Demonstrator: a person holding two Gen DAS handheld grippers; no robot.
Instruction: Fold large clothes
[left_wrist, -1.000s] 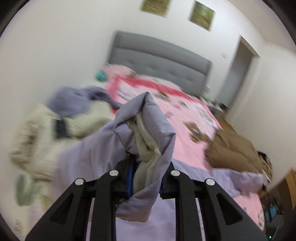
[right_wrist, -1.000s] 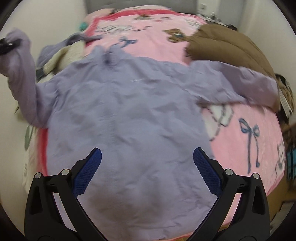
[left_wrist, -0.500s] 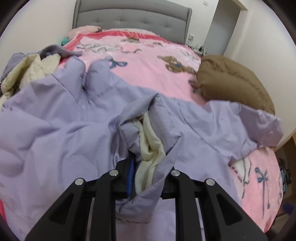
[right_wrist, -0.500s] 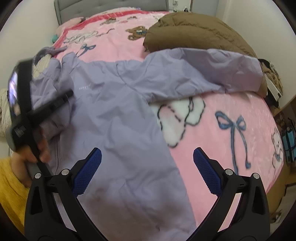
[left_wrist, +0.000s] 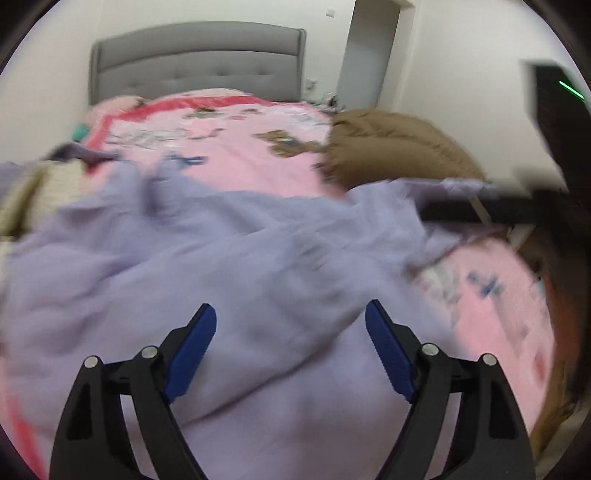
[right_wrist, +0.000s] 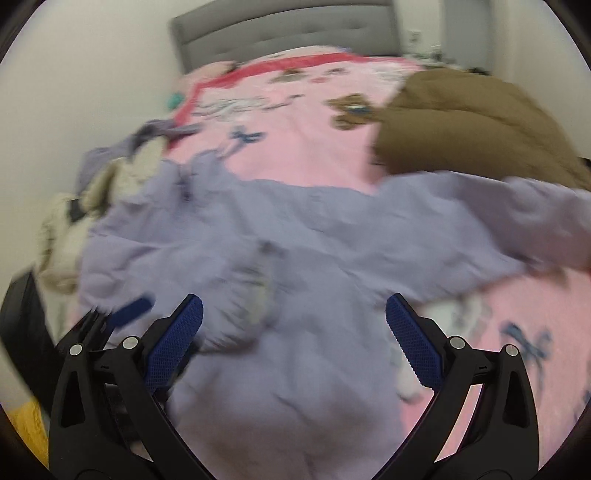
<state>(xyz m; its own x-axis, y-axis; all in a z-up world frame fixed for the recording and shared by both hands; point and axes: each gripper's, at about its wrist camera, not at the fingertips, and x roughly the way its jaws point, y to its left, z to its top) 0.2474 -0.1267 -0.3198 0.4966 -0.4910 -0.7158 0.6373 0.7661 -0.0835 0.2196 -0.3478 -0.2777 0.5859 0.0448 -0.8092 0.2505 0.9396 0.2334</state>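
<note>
1. Left wrist view: your left gripper (left_wrist: 286, 347) hovers above the lilac jacket (left_wrist: 229, 258), its jaws opening with nothing pinched between them; the garment lies across the pink bedspread (left_wrist: 236, 162).
2. Right wrist view: your right gripper (right_wrist: 293, 336) is spread wide and empty over the same jacket, near the folded-in sleeve (right_wrist: 243, 295).
3. Risk: that loose sleeve could slide back out if either tool drags the cloth.
4. Risk: the far sleeve lies against the brown coat (right_wrist: 476, 125) and may snag there.
</note>
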